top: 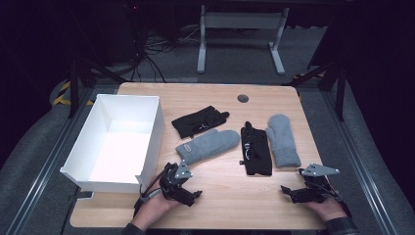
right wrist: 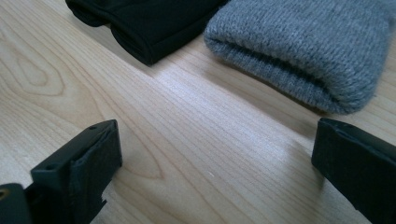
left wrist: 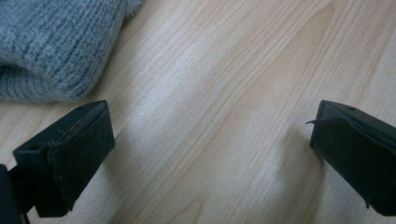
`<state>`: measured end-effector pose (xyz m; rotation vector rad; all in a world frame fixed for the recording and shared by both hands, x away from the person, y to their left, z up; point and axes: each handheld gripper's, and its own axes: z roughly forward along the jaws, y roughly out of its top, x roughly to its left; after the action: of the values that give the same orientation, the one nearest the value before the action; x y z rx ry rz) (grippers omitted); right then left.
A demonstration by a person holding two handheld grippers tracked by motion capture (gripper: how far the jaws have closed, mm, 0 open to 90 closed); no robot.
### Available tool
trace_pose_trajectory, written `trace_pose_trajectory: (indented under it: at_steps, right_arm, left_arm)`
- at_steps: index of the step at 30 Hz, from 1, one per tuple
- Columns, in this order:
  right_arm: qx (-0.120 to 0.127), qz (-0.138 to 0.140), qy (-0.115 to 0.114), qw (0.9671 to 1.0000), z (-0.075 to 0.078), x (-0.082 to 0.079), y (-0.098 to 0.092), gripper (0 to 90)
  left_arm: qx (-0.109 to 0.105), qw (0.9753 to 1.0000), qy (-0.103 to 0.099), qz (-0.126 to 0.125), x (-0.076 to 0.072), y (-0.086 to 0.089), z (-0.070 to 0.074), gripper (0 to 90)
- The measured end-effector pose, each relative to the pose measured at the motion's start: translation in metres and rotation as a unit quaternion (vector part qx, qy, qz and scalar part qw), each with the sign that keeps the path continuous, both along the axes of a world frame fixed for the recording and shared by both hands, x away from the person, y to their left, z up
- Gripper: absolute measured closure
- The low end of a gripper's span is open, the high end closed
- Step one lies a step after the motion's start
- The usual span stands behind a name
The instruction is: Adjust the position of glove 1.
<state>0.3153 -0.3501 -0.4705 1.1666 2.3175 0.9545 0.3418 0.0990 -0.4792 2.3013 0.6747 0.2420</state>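
Bare worktop (top: 225, 191) btwn my claws, lower centre. Left claw (top: 192, 194) released, grey mitten (top: 208, 145) just above; right claw (top: 288, 192) released, black glove (top: 256, 152) above-left.

Bare wood lies between both grippers and the 4 gloves, while the white box (top: 117, 142) walls off the table's (top: 230, 196) left side beside the left gripper (top: 188, 193).

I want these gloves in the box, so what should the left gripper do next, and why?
Probably ease the left gripper forward onto the cuff of the nearer grey mitten. Its fingers stand open and empty on bare table, the knit cuff lies just ahead, and the white box sits beside it.
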Motion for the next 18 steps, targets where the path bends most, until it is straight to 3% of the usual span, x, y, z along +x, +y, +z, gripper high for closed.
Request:
trace_pose_trajectory:
  at_steps: [11,18]
  right_arm:
    - [0.000,-0.003,0.001,1.0000,0.000,0.000,0.000,3.5]
    - [0.000,-0.006,0.011,0.9999,0.010,0.000,-0.003,23.2]
  left_arm:
    - [0.001,1.0000,0.001,-0.001,0.000,0.000,0.000,0.1]
    - [0.000,1.0000,0.000,-0.001,0.000,0.000,0.000,0.1]
